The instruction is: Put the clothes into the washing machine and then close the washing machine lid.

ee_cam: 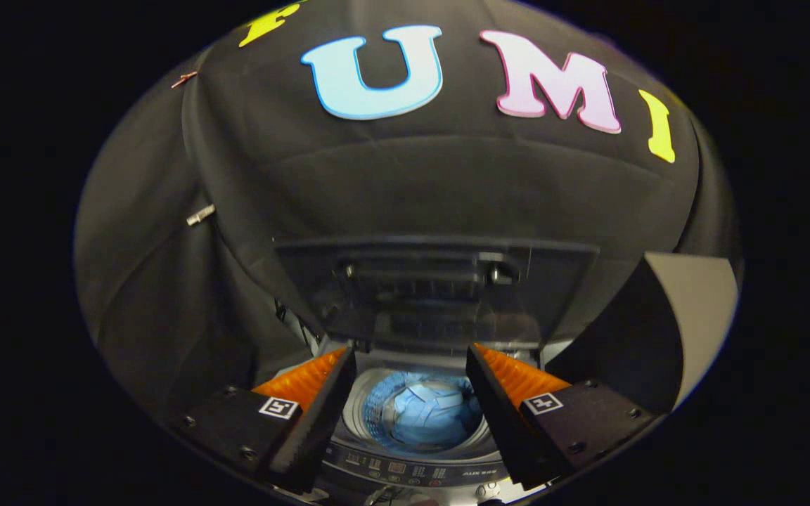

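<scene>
Between spread empty gripper [410, 393] jaws, blue clothes [425, 414] partly hidden inside drum [356, 400]

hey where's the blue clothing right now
In the gripper view the blue clothing lies inside the washing machine's drum, beyond the open tool and seen between its two fingers, with the raised lid behind it.

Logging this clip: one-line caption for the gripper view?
Open hand-held gripper above white top-loading washing machine, blue clothes in drum, dark lid raised.
</scene>
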The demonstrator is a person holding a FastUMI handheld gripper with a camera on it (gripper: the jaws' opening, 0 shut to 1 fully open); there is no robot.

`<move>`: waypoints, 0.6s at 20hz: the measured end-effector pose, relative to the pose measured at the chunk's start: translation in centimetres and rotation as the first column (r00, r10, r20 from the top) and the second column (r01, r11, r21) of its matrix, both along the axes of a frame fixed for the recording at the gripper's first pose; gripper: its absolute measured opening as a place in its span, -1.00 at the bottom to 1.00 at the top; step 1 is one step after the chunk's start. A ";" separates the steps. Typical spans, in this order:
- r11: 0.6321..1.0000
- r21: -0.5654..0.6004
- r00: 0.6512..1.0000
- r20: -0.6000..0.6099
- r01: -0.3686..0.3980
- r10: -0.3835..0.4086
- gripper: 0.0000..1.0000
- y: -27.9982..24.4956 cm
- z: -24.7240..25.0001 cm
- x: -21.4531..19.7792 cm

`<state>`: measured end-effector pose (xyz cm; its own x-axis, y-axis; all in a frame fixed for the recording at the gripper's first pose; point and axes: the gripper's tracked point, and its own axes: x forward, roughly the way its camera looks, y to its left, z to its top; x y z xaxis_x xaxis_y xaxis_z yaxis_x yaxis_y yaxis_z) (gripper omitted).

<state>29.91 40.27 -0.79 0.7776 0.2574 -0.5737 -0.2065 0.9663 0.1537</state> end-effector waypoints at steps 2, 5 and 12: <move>1.000 0.000 0.999 0.036 0.007 -0.007 0.99 0.0 2.7 2.0; 1.000 -0.016 0.999 0.046 0.015 -0.014 0.99 0.5 4.7 5.3; 0.995 -0.050 0.996 -0.015 0.083 -0.084 0.99 1.5 1.6 12.3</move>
